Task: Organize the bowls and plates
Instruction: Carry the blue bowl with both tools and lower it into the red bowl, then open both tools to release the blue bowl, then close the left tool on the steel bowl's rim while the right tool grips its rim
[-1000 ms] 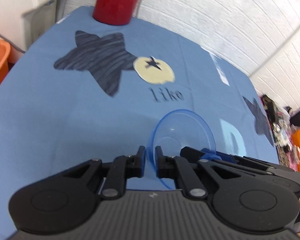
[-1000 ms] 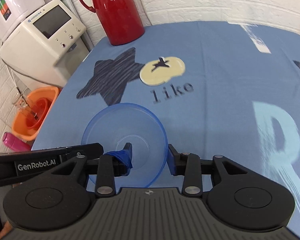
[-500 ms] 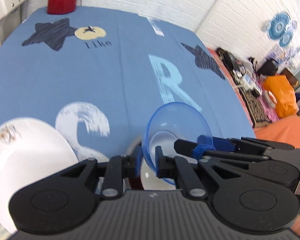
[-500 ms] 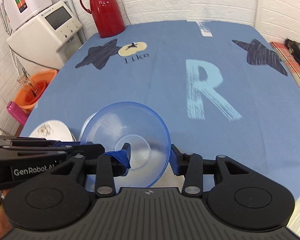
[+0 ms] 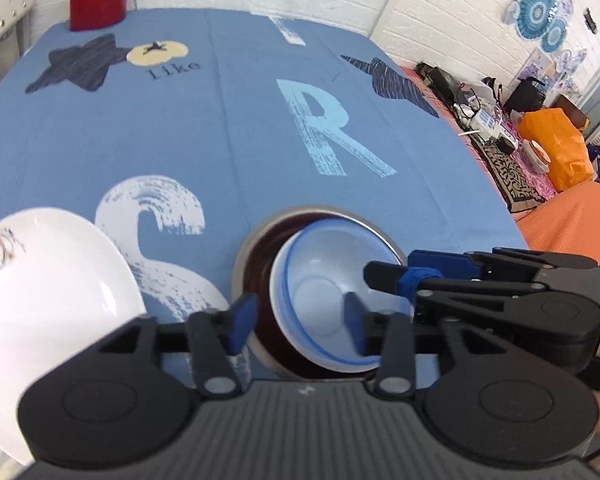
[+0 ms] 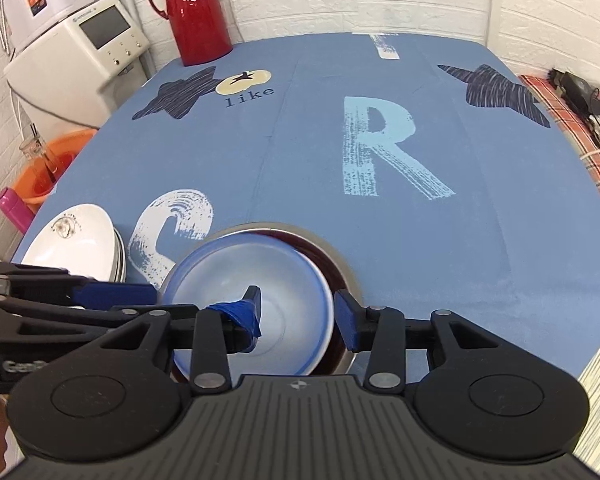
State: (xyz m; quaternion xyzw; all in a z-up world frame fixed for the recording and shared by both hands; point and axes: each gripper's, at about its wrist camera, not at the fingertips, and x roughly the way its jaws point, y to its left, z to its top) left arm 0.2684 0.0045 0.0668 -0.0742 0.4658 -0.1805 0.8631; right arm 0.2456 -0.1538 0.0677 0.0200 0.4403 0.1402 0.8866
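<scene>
The left gripper (image 5: pixel 296 318) has its jaws wide apart, and the translucent blue plastic bowl (image 5: pixel 324 300) sits between them without being pinched. The right gripper (image 6: pixel 298 314) is also wide, one finger inside the bowl and the other outside its rim, with no squeeze on the wall that I can see. The blue bowl lies inside a white bowl (image 5: pixel 277 280), and both rest in a larger steel bowl with a dark inside (image 5: pixel 260 240), on the near part of the table with the blue printed cloth (image 5: pixel 180 128).

In my judgement the step in hand is nesting: the blue bowl looks already placed and released. It sits off-centre, toward one side of the steel bowl. The next move calls for lifting both grippers straight out so no finger hooks the rim.

To the left a stack of white ceramic plates (image 6: pixel 74 240) stands just beside the steel bowl, and the left gripper must pass it with care. A red thermos jug (image 6: pixel 198 12) stands far at the back, well apart. A white appliance (image 6: pixel 80 56) is beside the table.
</scene>
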